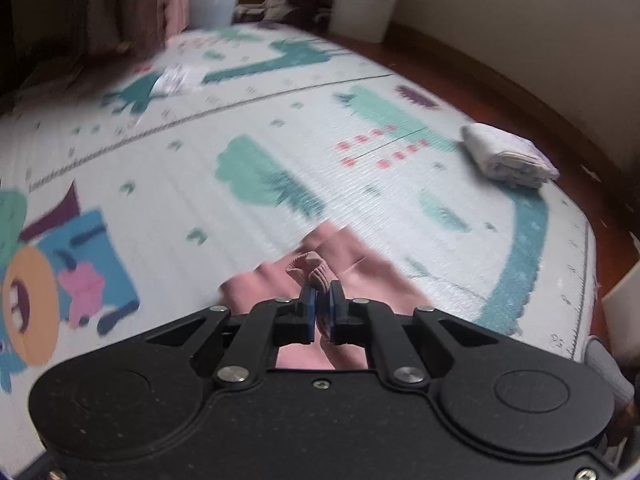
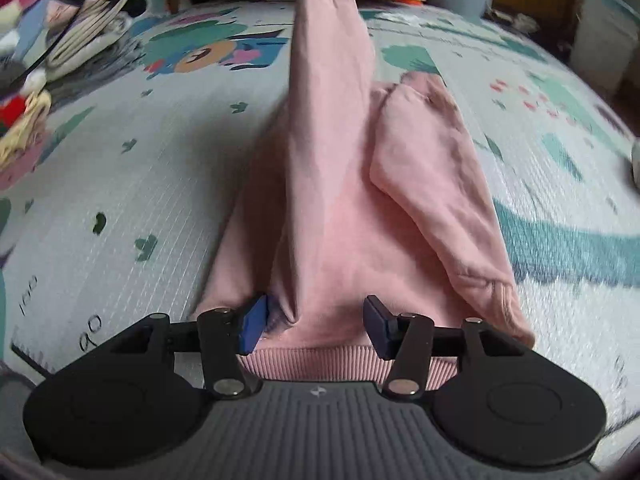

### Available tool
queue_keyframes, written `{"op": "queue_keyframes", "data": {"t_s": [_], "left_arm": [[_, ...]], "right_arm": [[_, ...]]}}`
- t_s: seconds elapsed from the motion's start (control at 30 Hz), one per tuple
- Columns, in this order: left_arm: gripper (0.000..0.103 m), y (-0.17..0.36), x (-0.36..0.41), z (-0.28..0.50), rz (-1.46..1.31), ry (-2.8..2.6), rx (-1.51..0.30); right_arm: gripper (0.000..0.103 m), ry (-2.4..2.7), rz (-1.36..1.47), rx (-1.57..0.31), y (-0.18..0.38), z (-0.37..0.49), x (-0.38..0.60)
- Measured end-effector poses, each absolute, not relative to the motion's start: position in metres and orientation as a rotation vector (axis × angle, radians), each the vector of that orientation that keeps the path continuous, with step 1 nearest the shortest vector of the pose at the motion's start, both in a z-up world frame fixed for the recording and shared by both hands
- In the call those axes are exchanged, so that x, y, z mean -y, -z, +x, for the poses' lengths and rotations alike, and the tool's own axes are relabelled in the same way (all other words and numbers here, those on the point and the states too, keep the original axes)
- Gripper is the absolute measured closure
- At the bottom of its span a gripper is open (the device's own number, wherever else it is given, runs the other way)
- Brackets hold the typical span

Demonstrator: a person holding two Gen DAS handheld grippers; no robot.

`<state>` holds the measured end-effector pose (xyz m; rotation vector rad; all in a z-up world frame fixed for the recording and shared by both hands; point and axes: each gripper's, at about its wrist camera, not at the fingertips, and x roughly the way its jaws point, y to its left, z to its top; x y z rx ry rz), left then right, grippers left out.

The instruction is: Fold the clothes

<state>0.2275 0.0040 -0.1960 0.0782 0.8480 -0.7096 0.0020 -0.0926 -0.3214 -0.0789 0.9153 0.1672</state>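
A pink sweatshirt (image 2: 332,220) lies on the patterned play mat (image 2: 120,200). In the right wrist view one pink sleeve (image 2: 328,60) is pulled up in a tall strip toward the top edge, and the other sleeve (image 2: 436,168) lies folded over the body. My left gripper (image 1: 321,300) is shut on the ribbed pink cuff (image 1: 316,272), with pink cloth hanging below it. My right gripper (image 2: 316,316) stands open just above the ribbed hem (image 2: 320,360). Cloth lies between its blue pads, which do not press on it.
A folded white and lilac garment (image 1: 508,156) rests near the mat's right edge. A pile of mixed clothes (image 2: 60,52) lies at the far left. White bins (image 1: 366,0) and a wall stand beyond the wooden floor (image 1: 460,64).
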Motion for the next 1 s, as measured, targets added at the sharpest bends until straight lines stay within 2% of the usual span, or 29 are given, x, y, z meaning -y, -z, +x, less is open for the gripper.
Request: {"op": "queue_keyframes", "data": {"t_s": [0.33,0.67,0.9,1.0], "left_arm": [[0.099,0.143,0.046,0.181,-0.032,1.007,-0.789],[0.1,0.156,0.058,0.177,-0.136,1.043,-0.869],[0.1,0.171,0.056,0.193,-0.21,0.964,-0.88],[0.098,0.174,0.067,0.19,-0.215,0.996,-0.853]], "right_arm": [[0.05,-0.175,-0.123,-0.911,0.318,0.004,0.088],[0.05,-0.154,-0.049,-0.874,0.311,0.0,0.096],[0.053,-0.083,0.017,-0.838,0.301,0.01,0.114],[0.051,-0.033,0.044,-0.829,0.302,0.02,0.128]]}}
